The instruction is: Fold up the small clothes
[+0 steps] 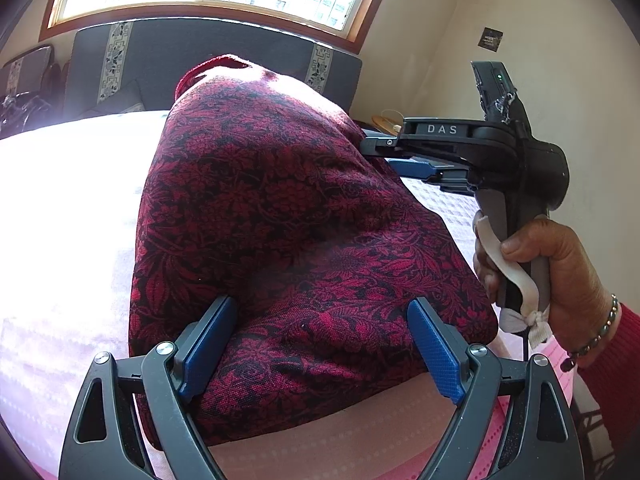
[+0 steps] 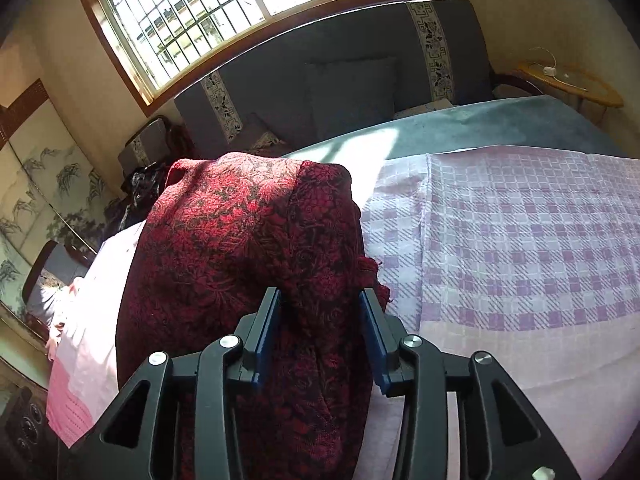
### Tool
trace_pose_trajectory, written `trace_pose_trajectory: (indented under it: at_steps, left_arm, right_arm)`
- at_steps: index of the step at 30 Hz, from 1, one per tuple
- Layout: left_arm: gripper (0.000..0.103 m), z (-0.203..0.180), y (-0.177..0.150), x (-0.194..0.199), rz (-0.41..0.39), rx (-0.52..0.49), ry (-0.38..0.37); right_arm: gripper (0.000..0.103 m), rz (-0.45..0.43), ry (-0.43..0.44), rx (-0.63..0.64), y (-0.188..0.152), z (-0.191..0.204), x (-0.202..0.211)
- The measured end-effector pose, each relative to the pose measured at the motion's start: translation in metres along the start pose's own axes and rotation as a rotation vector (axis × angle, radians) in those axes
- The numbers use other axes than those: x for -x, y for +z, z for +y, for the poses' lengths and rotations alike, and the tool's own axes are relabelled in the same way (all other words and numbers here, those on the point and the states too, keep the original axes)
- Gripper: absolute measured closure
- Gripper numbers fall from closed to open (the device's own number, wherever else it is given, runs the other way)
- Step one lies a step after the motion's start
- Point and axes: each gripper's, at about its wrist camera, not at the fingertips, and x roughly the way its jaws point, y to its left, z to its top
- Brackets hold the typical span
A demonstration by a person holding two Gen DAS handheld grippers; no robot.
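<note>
The red floral garment (image 1: pixel 280 220) fills mid-frame between my left gripper's (image 1: pixel 320 344) wide-apart fingers; my right gripper (image 2: pixel 320 336) stands parted around its edge.

Left gripper (image 1: pixel 320 344) jaws wide, tilted down. Right gripper (image 2: pixel 320 336) jaws half apart; right hand (image 1: pixel 560 276) grips its handle.

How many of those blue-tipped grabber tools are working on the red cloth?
2. The left gripper sits at the red floral garment's near edge, fingers spread wide. The right gripper, held in a hand, straddles its right side. None seem hidden.
</note>
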Motion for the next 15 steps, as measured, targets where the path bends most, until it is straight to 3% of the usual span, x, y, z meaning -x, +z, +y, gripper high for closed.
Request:
trace_pose_trajectory:
  at_steps: [5, 8, 10, 13, 15]
  left_arm:
    - [0.016, 0.002, 0.000, 0.000, -0.001, 0.006, -0.006]
    - [0.015, 0.003, -0.001, 0.001, -0.002, 0.009, -0.010]
    - [0.015, 0.004, -0.001, 0.001, -0.002, 0.013, -0.013]
    - [0.015, 0.005, -0.001, 0.001, -0.001, 0.011, -0.020]
    - [0.015, 0.005, -0.001, 0.001, 0.000, 0.005, -0.016]
  right_arm:
    - [0.062, 0.030, -0.025, 0.004, 0.025, 0.005, -0.025]
    - [0.089, 0.042, -0.023, -0.003, 0.032, 0.007, -0.031]
    - [0.095, -0.005, -0.033, 0.015, 0.032, 0.012, -0.020]
    - [0.096, -0.064, -0.077, -0.012, 0.028, 0.001, -0.002]
    - [0.096, -0.032, -0.080, -0.035, 0.020, -0.011, -0.010]
